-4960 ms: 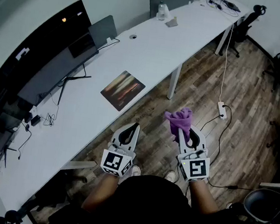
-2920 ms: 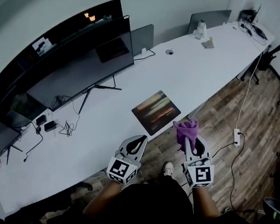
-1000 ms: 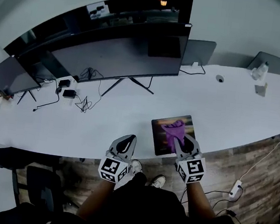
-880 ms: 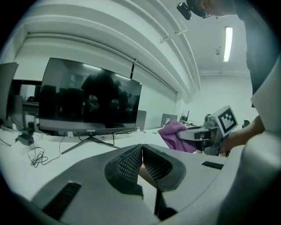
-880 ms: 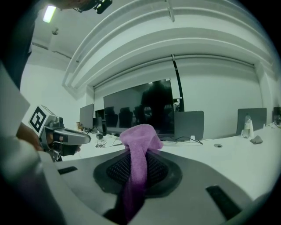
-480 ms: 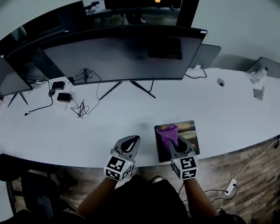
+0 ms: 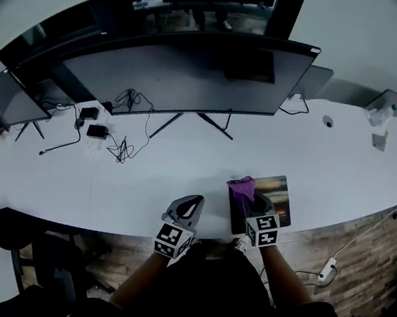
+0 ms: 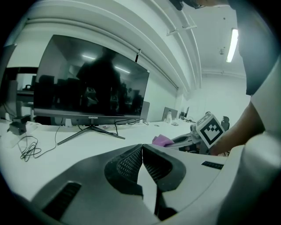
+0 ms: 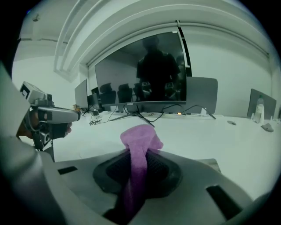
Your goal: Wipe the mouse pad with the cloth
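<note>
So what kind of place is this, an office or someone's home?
Most likely an office: a long white desk runs along the wall, carrying a wide monitor with cables trailing beside it, and a mouse pad near the front edge.

Both hand tools are the same make: pale grey moulded shells that taper forward into the tongs. The left tongs (image 7: 194, 199) have black ribbed pads (image 8: 131, 162) set in a dark rounded surround. The right tongs (image 7: 248, 202) carry the same dark, mesh-textured lining (image 9: 161, 168). A narrow black slot (image 8: 61, 199) is cut into the shell on either side. Behind each pair sits a white cube printed with black square markers, the left cube (image 7: 171, 238) and the right cube (image 7: 265, 230). The person wears a black top (image 7: 211, 292). Its sleeves look short, though from above I can't be sure.
</note>
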`<state>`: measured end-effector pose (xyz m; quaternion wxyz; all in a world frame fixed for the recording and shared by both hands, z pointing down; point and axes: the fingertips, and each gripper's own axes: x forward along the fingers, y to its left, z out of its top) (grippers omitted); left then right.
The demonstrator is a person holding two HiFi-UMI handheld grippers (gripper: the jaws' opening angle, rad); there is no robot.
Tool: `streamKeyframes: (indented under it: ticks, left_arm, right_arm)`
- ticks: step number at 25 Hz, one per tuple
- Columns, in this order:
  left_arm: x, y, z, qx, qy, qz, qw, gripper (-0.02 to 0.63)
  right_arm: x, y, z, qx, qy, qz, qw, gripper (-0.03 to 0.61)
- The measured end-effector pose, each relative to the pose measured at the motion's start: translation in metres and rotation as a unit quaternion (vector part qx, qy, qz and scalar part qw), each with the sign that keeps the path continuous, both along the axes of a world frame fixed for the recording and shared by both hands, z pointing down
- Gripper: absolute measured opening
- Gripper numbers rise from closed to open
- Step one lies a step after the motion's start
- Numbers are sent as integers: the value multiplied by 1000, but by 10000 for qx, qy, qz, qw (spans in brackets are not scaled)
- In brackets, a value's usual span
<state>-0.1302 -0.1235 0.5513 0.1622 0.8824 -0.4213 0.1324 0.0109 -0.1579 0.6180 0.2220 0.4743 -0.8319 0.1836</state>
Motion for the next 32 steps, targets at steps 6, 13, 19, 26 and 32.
streamKeyframes:
  ticks: [6, 13, 19, 26, 32]
  left_arm:
    - [3, 0, 6, -112, -24, -247, 9996, 21]
    - [13, -2, 6, -72, -11, -285, 9996, 21]
    - [14, -3, 6, -46, -17, -354, 9994, 21]
    - [14, -5, 7, -31, -86, -422, 9991, 21]
    - [22, 0, 10, -47, -99, -458, 9989, 21]
  right_arm:
    - [-8, -6, 19, -241, -59, -178, 9995, 72]
    - [-12, -14, 43, -472, 177, -275, 9983, 75]
    - [-11, -14, 42, -475, 40, -213, 9986, 77]
    - [-2, -17, 37, -410, 144, -156, 9989, 77]
    - [18, -19, 36, -394, 219, -30, 9990, 77]
